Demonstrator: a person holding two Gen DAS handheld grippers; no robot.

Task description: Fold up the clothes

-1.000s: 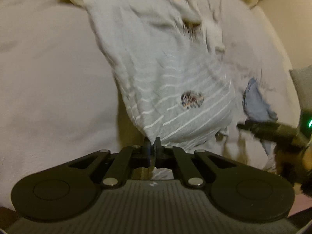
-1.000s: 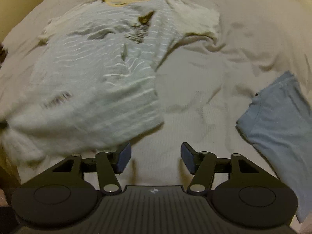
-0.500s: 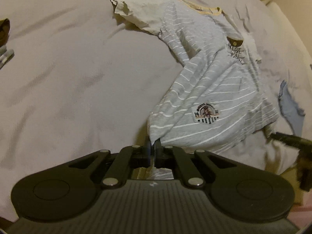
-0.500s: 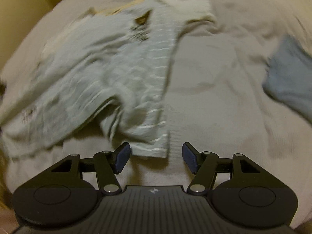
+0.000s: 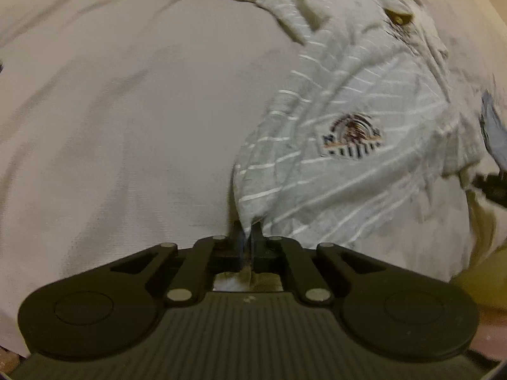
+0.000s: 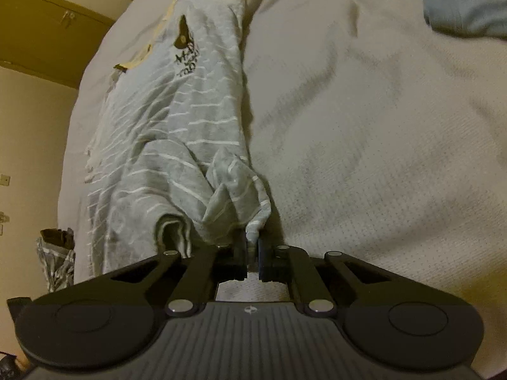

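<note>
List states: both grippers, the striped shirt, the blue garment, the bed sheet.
left gripper: shut on the shirt's hem corner
right gripper: shut on a bunched bit of hem
striped shirt: unfolded, rumpled, lying on the bed
blue garment: lying apart, untouched
bed sheet: wrinkled

A pale bedsheet (image 6: 364, 133) fills most of both views, wrinkled in soft ridges, with a fine dotted weave showing where it lies close to the right wrist camera. Taking this bedsheet as the landmark: off its left edge in the right wrist view stands a tan wall (image 6: 28, 120), and higher along that same side a darker wooden cabinet (image 6: 47, 38) with a small metal latch (image 6: 67, 17). Low beside the bedsheet's left edge sits a crumpled silvery bag (image 6: 57, 259) with something dark in its open top. In the left wrist view the bedsheet (image 5: 120, 120) spreads bare and creased.
</note>
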